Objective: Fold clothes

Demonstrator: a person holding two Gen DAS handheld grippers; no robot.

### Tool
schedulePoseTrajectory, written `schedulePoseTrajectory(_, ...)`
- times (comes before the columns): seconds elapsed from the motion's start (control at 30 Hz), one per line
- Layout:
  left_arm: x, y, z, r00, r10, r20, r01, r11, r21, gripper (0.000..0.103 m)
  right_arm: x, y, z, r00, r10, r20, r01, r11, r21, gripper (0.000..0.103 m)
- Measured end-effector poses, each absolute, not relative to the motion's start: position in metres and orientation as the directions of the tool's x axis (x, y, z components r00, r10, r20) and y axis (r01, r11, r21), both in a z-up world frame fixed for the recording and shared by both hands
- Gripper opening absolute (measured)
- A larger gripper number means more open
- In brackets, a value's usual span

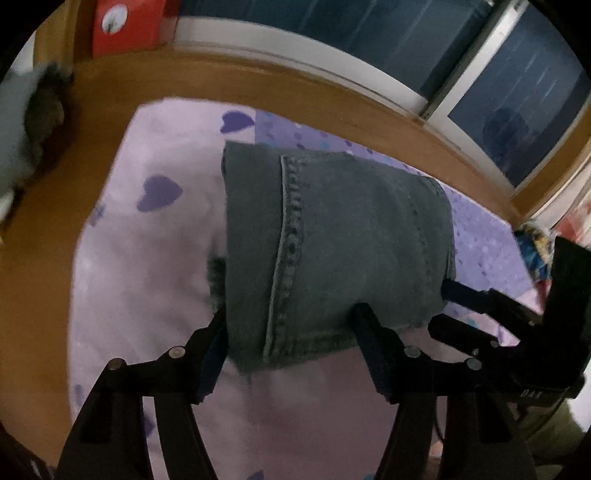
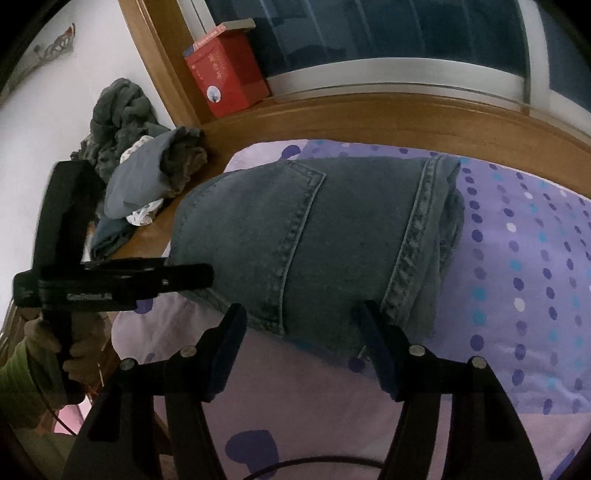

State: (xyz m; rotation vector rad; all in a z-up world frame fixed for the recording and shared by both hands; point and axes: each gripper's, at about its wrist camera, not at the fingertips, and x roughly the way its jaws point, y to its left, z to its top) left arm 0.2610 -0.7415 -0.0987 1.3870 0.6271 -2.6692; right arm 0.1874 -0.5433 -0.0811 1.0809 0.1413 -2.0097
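While the folded jeans (image 1: 332, 251) lie on the bedsheet (image 1: 147, 258), both grippers, left (image 1: 291, 321) and right (image 2: 303, 314), stand spread at their near edge.

Dim, soft-blurred fisheye views, dark corners, edges bowed.

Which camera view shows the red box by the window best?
The right wrist view: the red box stands whole and fairly sharp on the wooden ledge, with a round emblem showing. The left wrist view shows only its blurred lower part, cut off at the top edge.
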Motion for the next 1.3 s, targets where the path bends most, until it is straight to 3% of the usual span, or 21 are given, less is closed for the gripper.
schedulePoseTrajectory(0.17,0.274,-0.731,-0.076,-0.615,0.052,-0.787,0.211,-0.950,-0.228,0.065,0.195,-0.540,-0.067,-0.317,-0.589,-0.743,0.689,-0.682,0.247,0.063)
schedulePoseTrajectory(0.33,0.257,-0.725,-0.072,-0.628,0.012,-0.778,0.206,-0.962,-0.181,0.065,0.183,-0.551,-0.046,-0.407,-0.554,-0.726,0.701,-0.699,0.140,0.064)
schedulePoseTrajectory(0.4,0.250,-0.723,-0.070,-0.633,-0.004,-0.774,0.204,-0.965,-0.162,0.065,0.170,-0.561,-0.041,-0.436,-0.548,-0.714,0.695,-0.709,0.119,0.069)
schedulePoseTrajectory(0.6,0.232,-0.717,-0.065,-0.647,-0.052,-0.761,0.203,-0.973,-0.107,0.065,0.120,-0.587,-0.061,-0.433,-0.507,-0.745,0.646,-0.751,0.137,0.072)
schedulePoseTrajectory(1.3,0.239,-0.710,-0.071,-0.571,-0.140,-0.809,0.358,-0.929,-0.091,0.066,0.163,-0.571,-0.074,-0.383,-0.471,-0.795,0.692,-0.716,0.091,0.075)
